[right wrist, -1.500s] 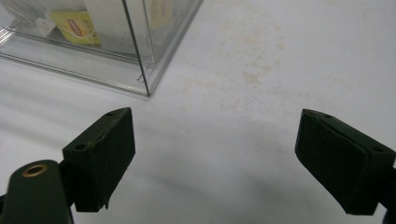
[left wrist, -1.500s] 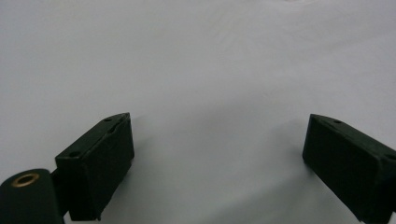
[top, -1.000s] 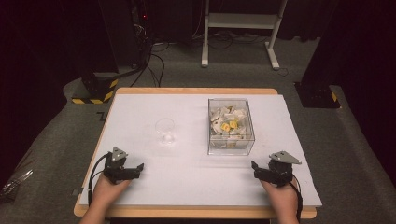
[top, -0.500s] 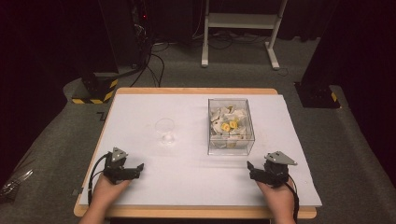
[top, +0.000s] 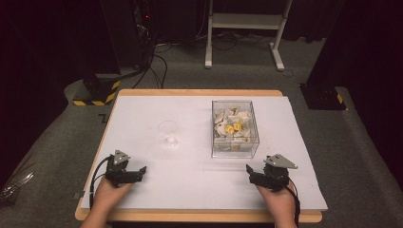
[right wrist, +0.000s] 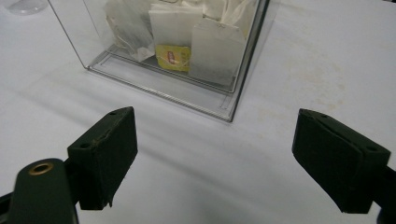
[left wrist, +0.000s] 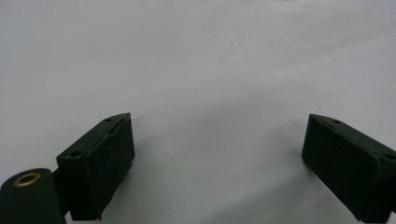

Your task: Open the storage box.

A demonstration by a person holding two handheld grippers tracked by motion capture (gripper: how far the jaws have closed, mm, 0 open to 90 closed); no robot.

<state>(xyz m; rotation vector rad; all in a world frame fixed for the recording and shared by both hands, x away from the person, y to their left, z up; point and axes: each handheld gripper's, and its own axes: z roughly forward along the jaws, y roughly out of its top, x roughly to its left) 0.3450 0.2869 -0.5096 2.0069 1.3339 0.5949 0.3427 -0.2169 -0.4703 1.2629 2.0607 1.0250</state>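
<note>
Tea bags fill the clear box at my one o'clock, so my right hand-held gripper faces it, jaws wide and empty. My left hand-held gripper, also wide, rests on the surface; the glass waits at eleven o'clock.

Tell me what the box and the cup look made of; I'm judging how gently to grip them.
The box looks like clear hard plastic, perhaps acrylic: glossy flat walls with sharp edges, tea bags visible through them. The cup is clear too, thin-walled with a faint rim; glass or plastic, I cannot tell.
</note>
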